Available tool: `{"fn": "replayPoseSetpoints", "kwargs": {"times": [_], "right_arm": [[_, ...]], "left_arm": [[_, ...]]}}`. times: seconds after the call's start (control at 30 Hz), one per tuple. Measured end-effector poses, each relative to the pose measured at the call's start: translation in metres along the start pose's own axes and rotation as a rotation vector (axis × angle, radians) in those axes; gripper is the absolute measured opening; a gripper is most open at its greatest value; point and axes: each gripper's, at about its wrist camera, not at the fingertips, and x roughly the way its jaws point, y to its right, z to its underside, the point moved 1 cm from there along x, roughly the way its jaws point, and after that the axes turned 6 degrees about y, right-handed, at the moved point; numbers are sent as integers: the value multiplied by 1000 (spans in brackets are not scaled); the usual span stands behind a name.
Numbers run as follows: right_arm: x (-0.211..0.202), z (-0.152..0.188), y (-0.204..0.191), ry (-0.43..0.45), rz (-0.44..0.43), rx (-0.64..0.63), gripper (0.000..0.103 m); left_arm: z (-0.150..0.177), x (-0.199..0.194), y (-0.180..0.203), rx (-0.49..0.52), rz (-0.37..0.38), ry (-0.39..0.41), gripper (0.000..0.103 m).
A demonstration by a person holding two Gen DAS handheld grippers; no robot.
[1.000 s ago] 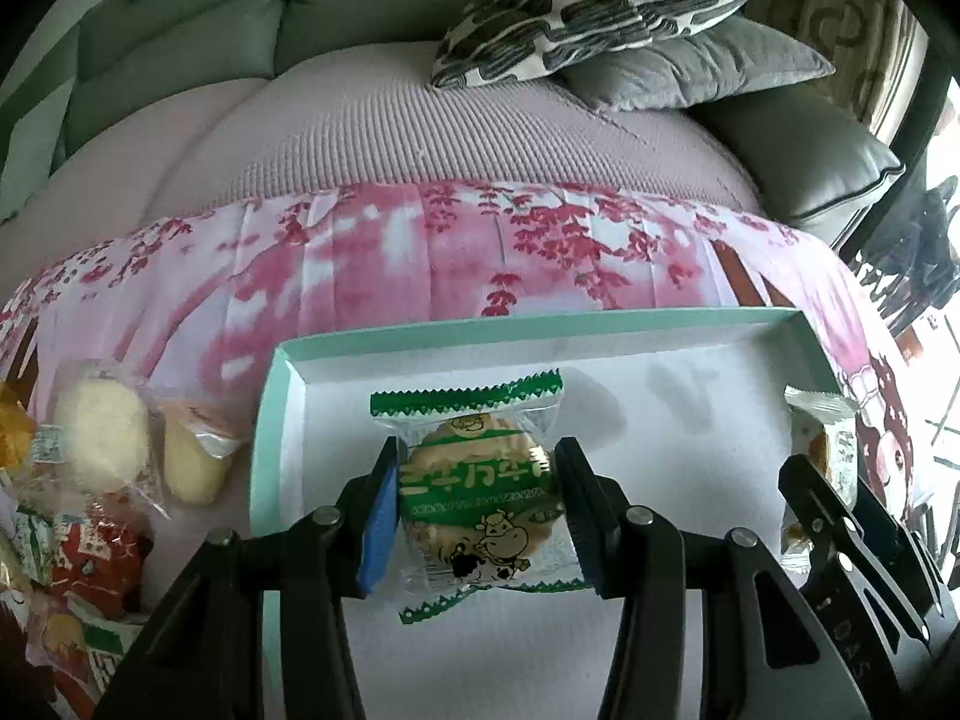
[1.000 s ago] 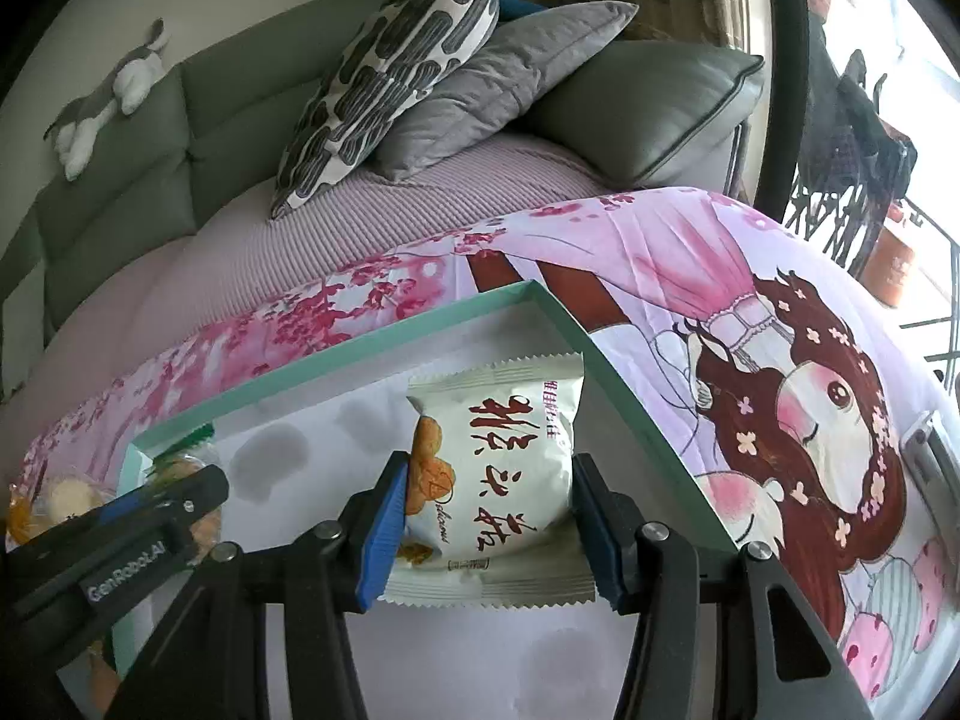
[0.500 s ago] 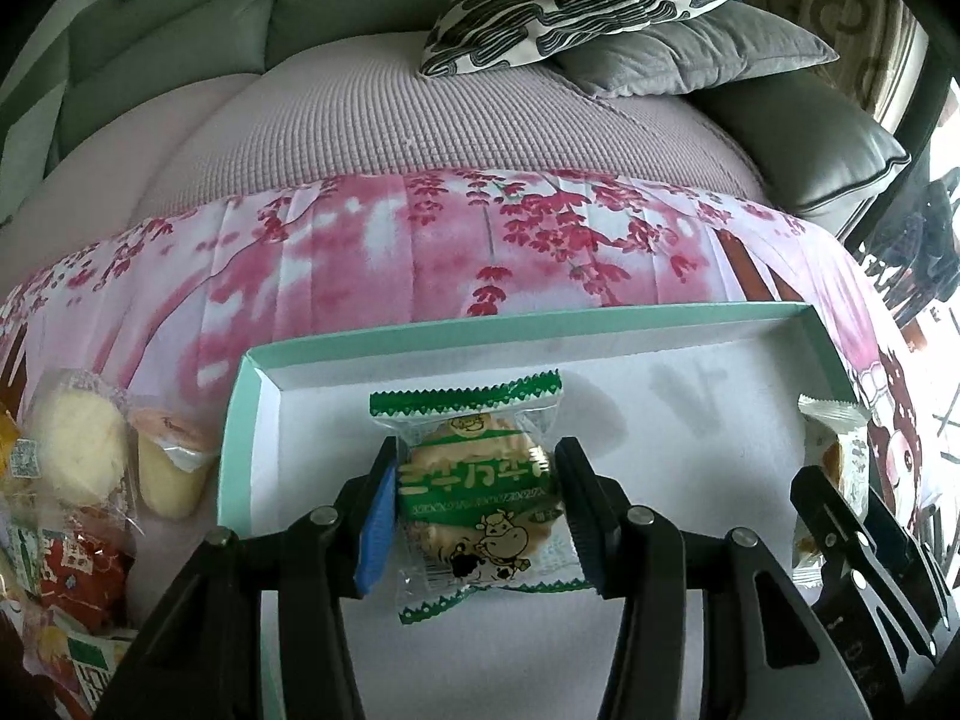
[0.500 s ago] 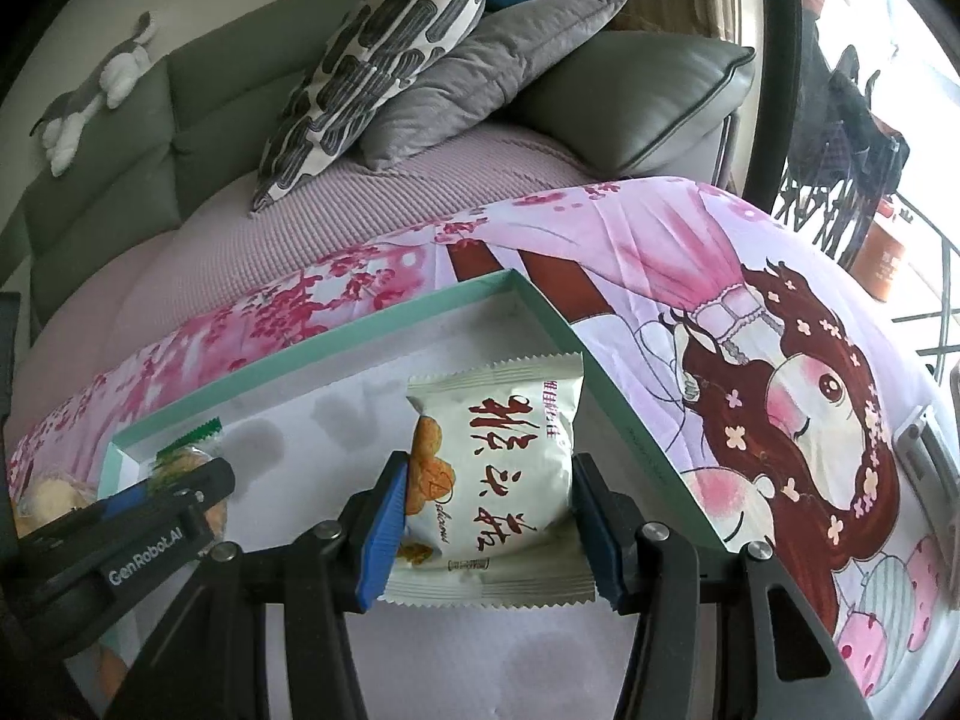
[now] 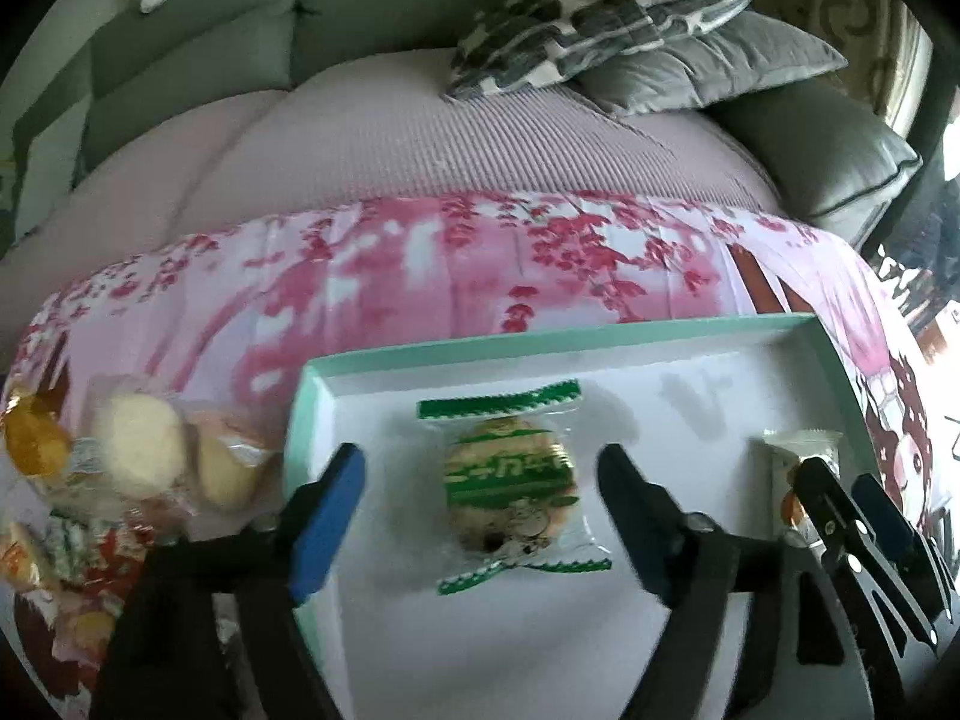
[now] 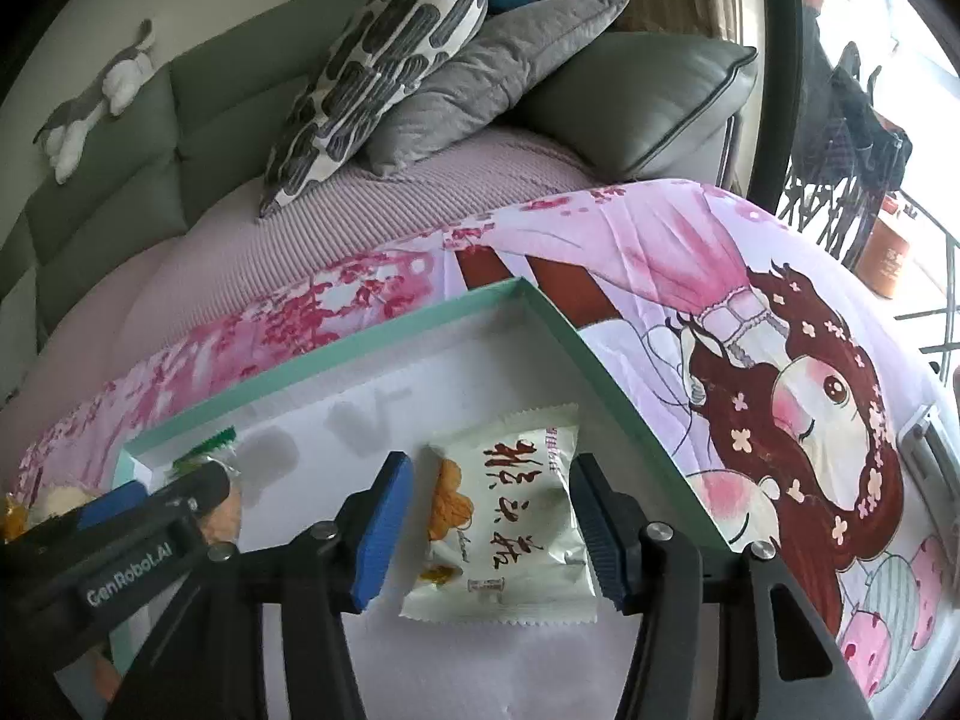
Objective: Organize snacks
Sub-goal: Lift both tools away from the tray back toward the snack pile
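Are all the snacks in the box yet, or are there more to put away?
Not yet. Done: the green cookie packet and the white snack packet lie in the mint-rimmed box. In hand: nothing; the left gripper and right gripper are opening around them, pads clear. Left: the pile of wrapped cakes beside the box.

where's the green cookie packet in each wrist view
Left wrist view: the green cookie packet lies centre frame on the tray floor, between the opening pads of the left tool, touching neither.
Right wrist view: only its top edge peeks out at far left, behind the left tool.
Shared landmark: the tray's mint rim, with the patterned pillow beyond it.
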Motion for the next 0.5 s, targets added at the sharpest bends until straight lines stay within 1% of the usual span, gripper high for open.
{"fn": "replayPoseSetpoints", "kwargs": {"times": [0.07, 0.2, 0.3, 0.33, 0.37, 0.4, 0.47, 0.5], "right_arm": [[-2, -1, -1, 3, 3, 2, 63], [-8, -5, -1, 15, -1, 6, 63], [-10, -7, -2, 20, -2, 2, 63], [-11, -7, -2, 16, -1, -2, 64], [-10, -7, -3, 13, -1, -7, 68], [-10, -7, -4, 11, 0, -15, 72], [-11, -8, -6, 19, 1, -25, 85], [-12, -8, -7, 23, -1, -30, 87]], "left_arm": [[-2, -8, -3, -10, -12, 19, 84], [-9, -24, -9, -22, -48, 60, 87], [-12, -34, -15, -36, -94, 96, 93], [-13, -36, -17, -39, -112, 106, 100], [-14, -37, -20, -40, -129, 115, 103], [-14, -39, -23, -44, -142, 124, 103], [-13, -39, -30, -65, -155, 130, 103], [-13, -39, -35, -83, -160, 130, 103]]}}
